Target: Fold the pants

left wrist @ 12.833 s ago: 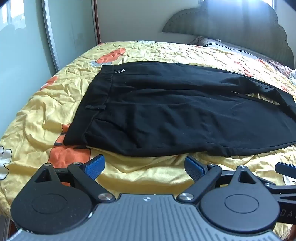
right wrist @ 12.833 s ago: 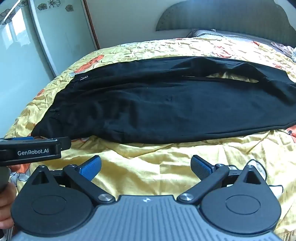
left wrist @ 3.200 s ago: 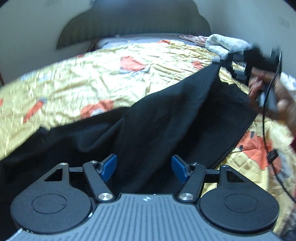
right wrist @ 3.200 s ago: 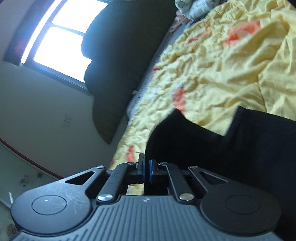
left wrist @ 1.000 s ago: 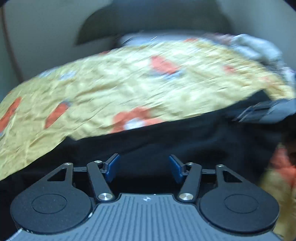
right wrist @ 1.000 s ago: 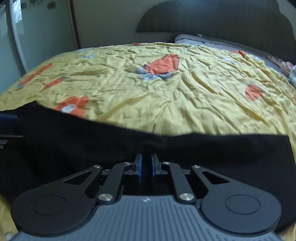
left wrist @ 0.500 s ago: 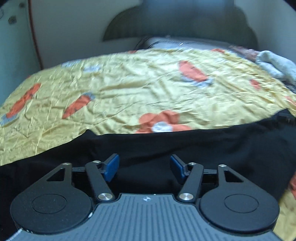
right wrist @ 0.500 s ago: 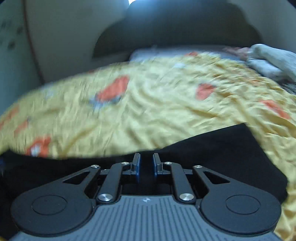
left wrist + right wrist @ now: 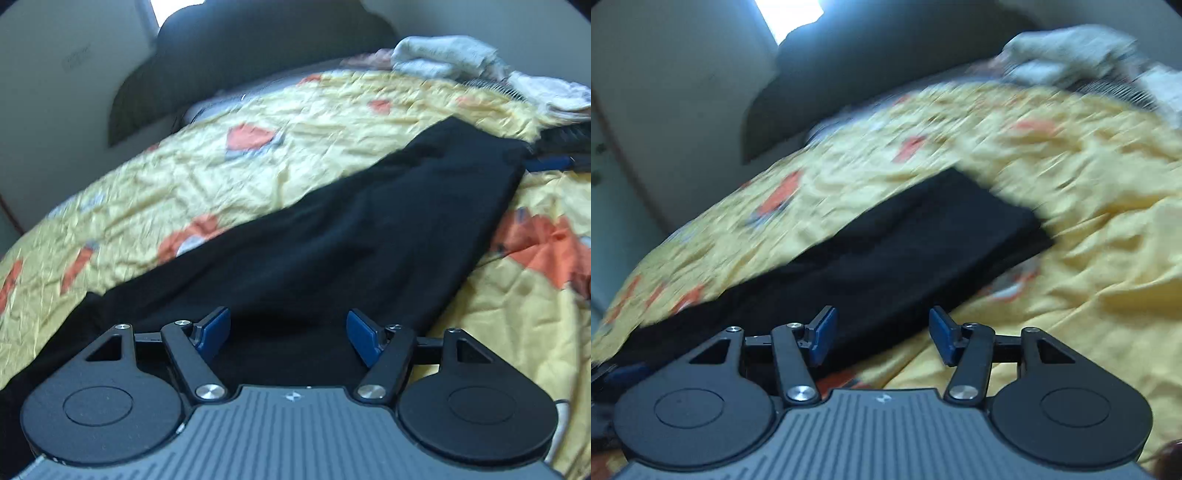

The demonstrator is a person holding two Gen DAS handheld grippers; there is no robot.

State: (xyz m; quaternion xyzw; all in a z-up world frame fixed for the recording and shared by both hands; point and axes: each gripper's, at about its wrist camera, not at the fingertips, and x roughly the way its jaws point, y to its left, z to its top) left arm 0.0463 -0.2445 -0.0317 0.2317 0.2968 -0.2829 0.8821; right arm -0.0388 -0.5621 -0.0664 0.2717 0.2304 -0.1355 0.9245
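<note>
The black pants lie folded lengthwise as a long strip on the yellow bedspread. My left gripper is open and empty, low over the near part of the pants. In the right wrist view the pants run from lower left to upper right. My right gripper is open and empty, over the pants' near edge. The right gripper's blue tip also shows in the left wrist view, by the far end of the pants.
A dark headboard stands at the back of the bed. A pile of white and grey laundry lies at the far right. The bedspread is wrinkled, with orange patches.
My right gripper has opened and let go of the pants. Both views have swung to the right along the bed. The pants now lie flat on the bedspread.
</note>
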